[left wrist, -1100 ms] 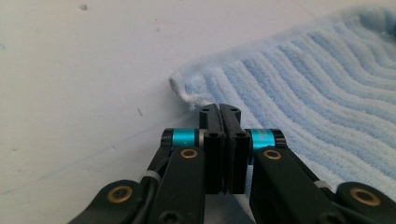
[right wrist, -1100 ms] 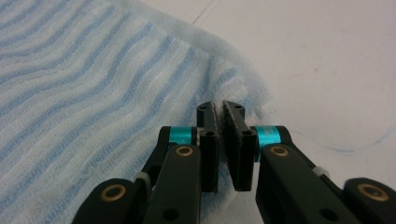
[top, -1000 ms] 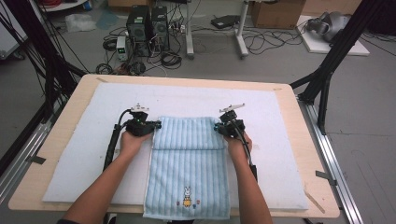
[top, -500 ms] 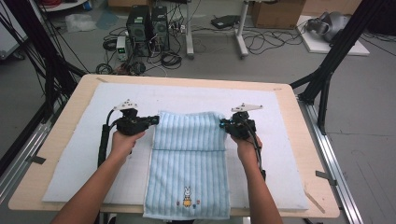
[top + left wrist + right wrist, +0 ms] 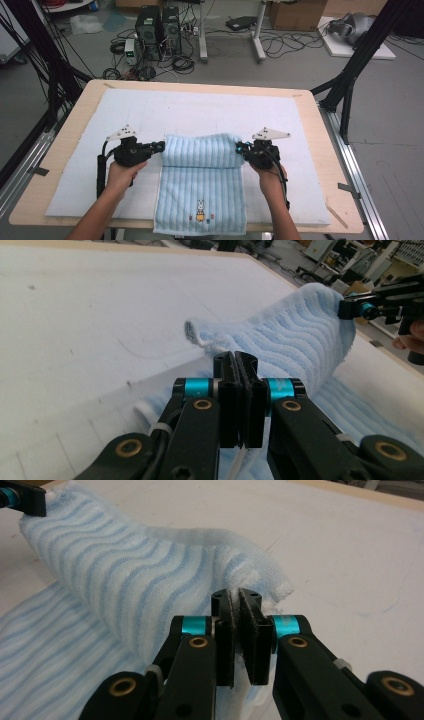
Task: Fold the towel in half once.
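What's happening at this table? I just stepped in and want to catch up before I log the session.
A person is folding a light blue striped towel on the white mat, using two tools. The left hand-held gripper and the right hand-held gripper are each shut on a corner of the towel's far edge. That edge is lifted and curled over toward the person, so the fold is partway done. The near end, with its small rabbit picture, lies flat and hangs a little over the table's front edge.
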`<state>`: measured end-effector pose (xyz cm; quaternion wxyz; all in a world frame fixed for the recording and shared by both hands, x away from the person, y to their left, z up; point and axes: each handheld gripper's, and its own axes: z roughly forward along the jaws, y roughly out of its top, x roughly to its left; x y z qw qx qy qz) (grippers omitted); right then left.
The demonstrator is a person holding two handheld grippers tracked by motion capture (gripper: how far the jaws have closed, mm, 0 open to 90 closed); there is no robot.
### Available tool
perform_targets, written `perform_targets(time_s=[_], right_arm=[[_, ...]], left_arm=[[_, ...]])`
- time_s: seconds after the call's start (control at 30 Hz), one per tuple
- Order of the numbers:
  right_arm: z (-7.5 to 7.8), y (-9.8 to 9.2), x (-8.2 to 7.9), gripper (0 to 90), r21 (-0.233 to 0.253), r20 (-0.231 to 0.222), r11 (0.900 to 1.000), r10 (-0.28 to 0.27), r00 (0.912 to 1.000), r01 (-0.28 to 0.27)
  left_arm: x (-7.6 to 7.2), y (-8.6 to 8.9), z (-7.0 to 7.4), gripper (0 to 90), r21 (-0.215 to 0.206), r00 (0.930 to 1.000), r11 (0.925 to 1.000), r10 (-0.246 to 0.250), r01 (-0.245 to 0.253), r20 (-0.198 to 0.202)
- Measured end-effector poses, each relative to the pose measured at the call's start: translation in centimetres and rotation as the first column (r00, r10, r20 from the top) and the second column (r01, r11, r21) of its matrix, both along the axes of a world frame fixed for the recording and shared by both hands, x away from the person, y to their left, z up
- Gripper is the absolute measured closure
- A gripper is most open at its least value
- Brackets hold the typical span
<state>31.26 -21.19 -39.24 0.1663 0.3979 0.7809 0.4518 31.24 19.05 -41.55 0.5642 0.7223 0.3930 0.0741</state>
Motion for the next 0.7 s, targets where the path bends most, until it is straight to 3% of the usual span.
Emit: perform_targets(time_s=[0.17, 0.27, 0.5, 0.57, 0.67, 0.7], right_arm=[[-1.3, -0.3, -2.4, 85.2, 0.013, -0.001, 1.0, 0.014, 0.9999, -0.014], [-1.9, -0.6, -3.5, 85.1, 0.02, -0.013, 1.0, 0.02, 0.9997, -0.02], [-3.3, -0.9, -4.9, 85.0, 0.012, -0.048, 0.999, 0.043, 0.9979, -0.042], [-3.6, -0.9, -5.2, 84.6, -0.014, -0.059, 0.998, 0.053, 0.9968, -0.054], [-4.0, -0.9, -5.6, 83.5, -0.024, -0.105, 0.998, 0.062, 0.9925, -0.065], [-4.1, -0.9, -5.8, 82.7, -0.03, -0.112, 0.997, 0.066, 0.9915, -0.07]], left_arm=[[-2.4, -0.3, -1.0, 87.7, 0.016, 0.9998, 0.9997, -0.021, 0.021, 0.002], [-3.3, -0.4, -1.7, 87.6, 0.018, 0.9993, 0.9993, -0.032, 0.033, -0.018], [-4.2, -0.4, -2.9, 87.3, 0.061, 0.9949, 0.9957, -0.065, 0.069, -0.077], [-4.3, -0.3, -3.1, 86.1, 0.069, 0.9927, 0.9946, -0.071, 0.078, -0.098], [-4.0, 0.1, -3.2, 74.5, 0.059, 0.9852, 0.9937, -0.087, 0.096, -0.148], [-3.9, 0.3, -3.1, 68.8, 0.057, 0.9861, 0.9949, -0.074, 0.083, -0.149]])
